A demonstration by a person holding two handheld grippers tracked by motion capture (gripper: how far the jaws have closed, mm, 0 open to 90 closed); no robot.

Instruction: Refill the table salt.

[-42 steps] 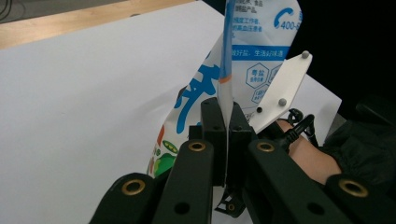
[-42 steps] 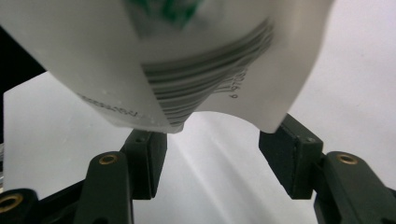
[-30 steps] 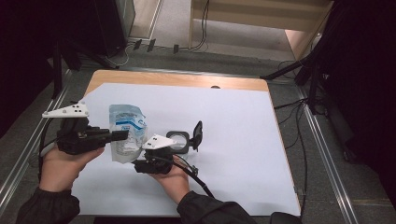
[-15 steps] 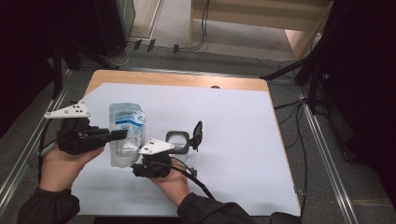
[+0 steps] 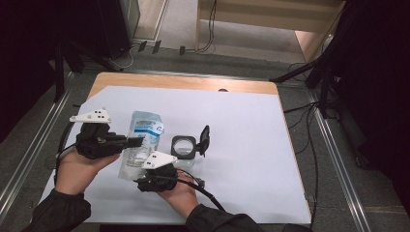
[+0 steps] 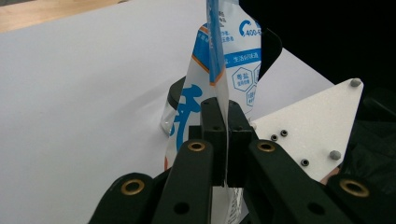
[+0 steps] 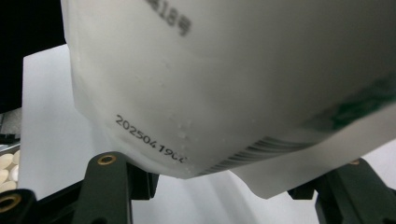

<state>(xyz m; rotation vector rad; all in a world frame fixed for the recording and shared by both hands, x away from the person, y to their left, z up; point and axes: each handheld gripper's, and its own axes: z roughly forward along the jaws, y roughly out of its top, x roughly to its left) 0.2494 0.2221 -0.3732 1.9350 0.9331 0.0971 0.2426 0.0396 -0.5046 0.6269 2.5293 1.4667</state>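
One pouch, white-blue, held upright over white sheet near table's left side; one black lidded jar, lid swung up, just right of pouch, contents not readable; left gripper clamped tight on pouch's side seam; right gripper with jaws apart either side of pouch's bottom corner, contact unclear, jaws just reopened slightly; sheet's right half free.
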